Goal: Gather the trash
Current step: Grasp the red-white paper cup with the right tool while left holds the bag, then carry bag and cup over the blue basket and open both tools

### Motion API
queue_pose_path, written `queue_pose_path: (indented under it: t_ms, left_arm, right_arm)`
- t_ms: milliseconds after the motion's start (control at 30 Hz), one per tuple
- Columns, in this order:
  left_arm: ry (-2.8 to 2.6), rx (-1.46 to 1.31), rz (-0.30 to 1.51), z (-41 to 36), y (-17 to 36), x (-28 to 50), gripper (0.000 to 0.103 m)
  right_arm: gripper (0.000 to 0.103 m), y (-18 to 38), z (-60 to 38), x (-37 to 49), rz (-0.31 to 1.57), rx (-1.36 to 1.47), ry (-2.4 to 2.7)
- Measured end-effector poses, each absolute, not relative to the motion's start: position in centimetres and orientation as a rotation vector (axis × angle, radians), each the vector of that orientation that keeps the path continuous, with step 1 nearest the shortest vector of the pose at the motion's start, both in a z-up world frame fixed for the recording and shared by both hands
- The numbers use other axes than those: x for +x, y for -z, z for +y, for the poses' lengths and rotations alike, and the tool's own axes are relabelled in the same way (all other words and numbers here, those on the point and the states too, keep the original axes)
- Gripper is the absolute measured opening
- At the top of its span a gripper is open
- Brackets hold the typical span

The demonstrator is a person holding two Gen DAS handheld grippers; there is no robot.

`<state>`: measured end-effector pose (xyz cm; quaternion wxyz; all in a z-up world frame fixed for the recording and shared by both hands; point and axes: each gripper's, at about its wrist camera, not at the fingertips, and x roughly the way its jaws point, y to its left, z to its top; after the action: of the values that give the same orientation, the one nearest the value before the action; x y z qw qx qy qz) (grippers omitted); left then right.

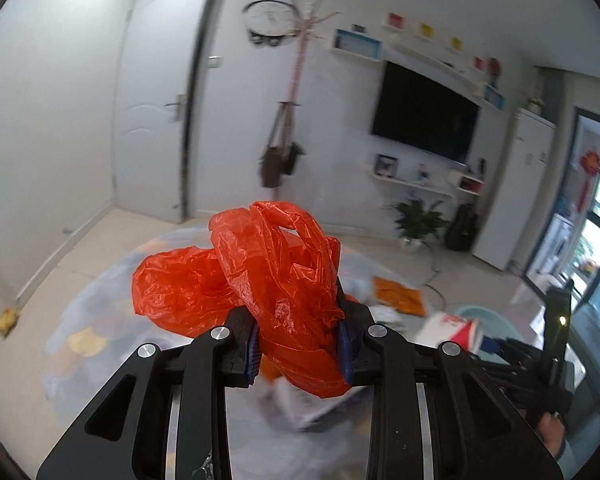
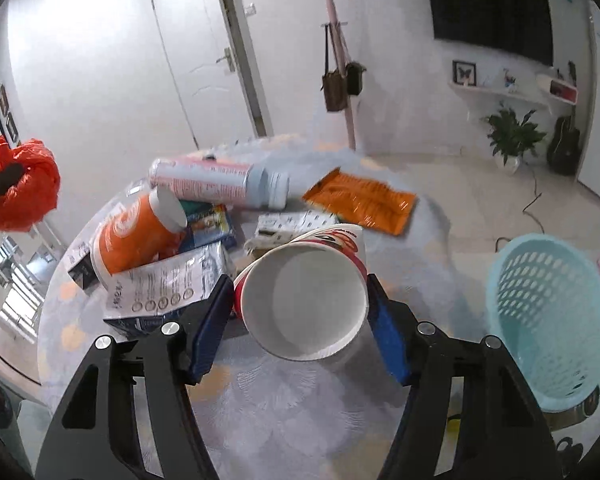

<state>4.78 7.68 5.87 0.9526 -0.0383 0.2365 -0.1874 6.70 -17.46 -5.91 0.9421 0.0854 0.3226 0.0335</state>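
— We see thin, crinkled, glossy plastic in the orange bag (image 1: 260,280), and smooth paper on the cup (image 2: 306,304), matt white inside.

— We agree. The basket (image 2: 548,320) looks like smooth perforated plastic, the snack packet (image 2: 360,202) shiny foil, and the tabletop (image 2: 292,412) cloth-covered with a faint sheen.

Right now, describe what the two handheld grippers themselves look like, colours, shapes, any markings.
Both are matte black. The left gripper has angular linkage arms with triangular cutouts, round silver bolt heads and ribbed blue finger pads. The right gripper matches: black arms, silver bolts, larger-looking blue pads. No cables or markings show. The hands holding them are mostly out of view.
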Motion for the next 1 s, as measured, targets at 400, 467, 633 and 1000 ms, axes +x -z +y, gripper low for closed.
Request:
queue_pose_path:
  t_ms: [400,467,633,1000]
  left_arm:
    - [0.628,0.018,0.457,-5.1,-7.8,6.2,0.028]
    - [0.674,0.04,0.46,-8.1,-7.7,6.3,0.028]
    - [0.784,0.076,0.525,-15.2,-5.3,7.2,0.028]
    - [0.92,0.06,0.825,-23.9,6.3,12.0,0.028]
  right_arm:
    - [0.062,0.9,-26.1,2.8,0.481,0.202,0.144]
    - [0.062,0.7,-28.6,2.0,0.464,0.217,0.206]
    - [0.062,1.7,-34.3,0.8,0.476,0.269,0.343]
    - [0.063,10.2,-42.2,2.8,0.703,0.442,0.497]
